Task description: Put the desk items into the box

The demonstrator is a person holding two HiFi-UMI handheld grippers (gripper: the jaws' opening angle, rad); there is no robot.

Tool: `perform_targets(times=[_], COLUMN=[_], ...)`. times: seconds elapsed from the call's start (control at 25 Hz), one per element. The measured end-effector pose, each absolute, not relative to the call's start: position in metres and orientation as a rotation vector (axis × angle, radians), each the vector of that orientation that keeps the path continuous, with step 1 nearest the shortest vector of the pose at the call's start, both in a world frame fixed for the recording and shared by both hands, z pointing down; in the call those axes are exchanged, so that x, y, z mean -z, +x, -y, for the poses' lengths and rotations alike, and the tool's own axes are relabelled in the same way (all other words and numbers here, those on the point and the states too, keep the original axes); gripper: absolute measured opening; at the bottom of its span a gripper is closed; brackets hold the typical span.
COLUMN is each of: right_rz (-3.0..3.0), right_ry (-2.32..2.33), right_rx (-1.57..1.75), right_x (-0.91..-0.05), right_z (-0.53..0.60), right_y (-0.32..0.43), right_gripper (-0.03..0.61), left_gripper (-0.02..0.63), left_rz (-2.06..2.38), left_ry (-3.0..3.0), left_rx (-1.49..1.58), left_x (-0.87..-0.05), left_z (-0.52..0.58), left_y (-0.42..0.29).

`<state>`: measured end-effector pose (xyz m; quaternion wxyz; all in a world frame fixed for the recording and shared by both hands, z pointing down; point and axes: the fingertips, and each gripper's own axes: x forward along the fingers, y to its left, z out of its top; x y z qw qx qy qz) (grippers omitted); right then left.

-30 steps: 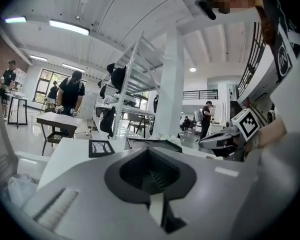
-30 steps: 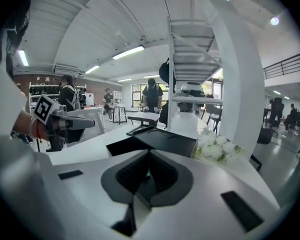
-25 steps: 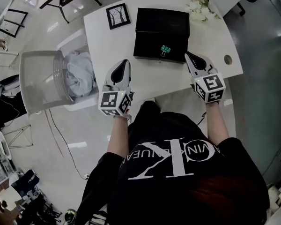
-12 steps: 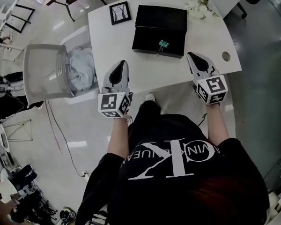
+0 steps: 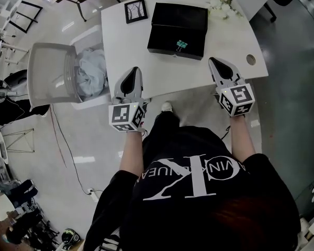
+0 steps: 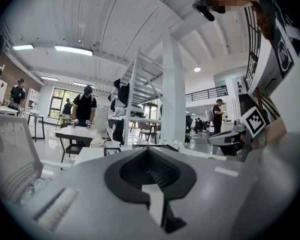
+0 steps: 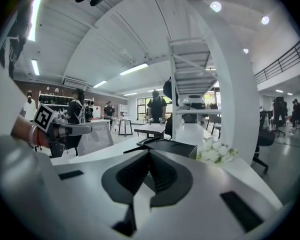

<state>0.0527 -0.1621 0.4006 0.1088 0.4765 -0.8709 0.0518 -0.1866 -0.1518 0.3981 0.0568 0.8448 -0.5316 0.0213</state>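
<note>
Head view: rectangular matte-black box (image 5: 170,40)

Desk (image 5: 146,56): smooth white top, matt. Box (image 5: 179,27): black, matt. Binder clip (image 5: 181,45): teal. Floor (image 5: 57,135): glossy, reflective. Bin (image 5: 47,77): translucent plastic; crumpled cloth (image 5: 91,72) inside.

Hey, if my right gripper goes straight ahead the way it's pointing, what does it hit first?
Likely the black box, though depth is unclear; the flowers sit off to the right.
</note>
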Motion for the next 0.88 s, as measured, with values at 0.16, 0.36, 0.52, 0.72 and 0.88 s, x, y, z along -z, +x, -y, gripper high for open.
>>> perform_targets(times=[0.16,0.36,0.52,0.72,0.88], right_rz=[2.574,2.584,2.595,2.600,2.597], right_ry=[1.391,1.396,1.405,1.411,1.412], right_rx=[-0.136,-0.121,-0.116,-0.104,-0.103], right_x=[-0.396,-0.394,-0.390,-0.389,-0.389], right_z=[0.156,0.149,0.143,0.138,0.135], right_y=[0.050,0.049,0.046,0.046,0.047], right_gripper=[0.014,0.014,0.014,0.014,0.014], left_gripper=[0.009,0.009,0.009,0.009,0.009], left_rz=[1.628,1.649,1.660,1.672,1.684], left_ry=[2.563,2.567,2.569,2.562,2.567], left_rx=[-0.058,-0.049,-0.036,-0.027,-0.028], left_x=[-0.395,-0.391,-0.387,-0.386,-0.384], left_z=[0.145,0.138,0.131,0.126,0.122], left_y=[-0.188,-0.191,-0.194,-0.197,-0.197])
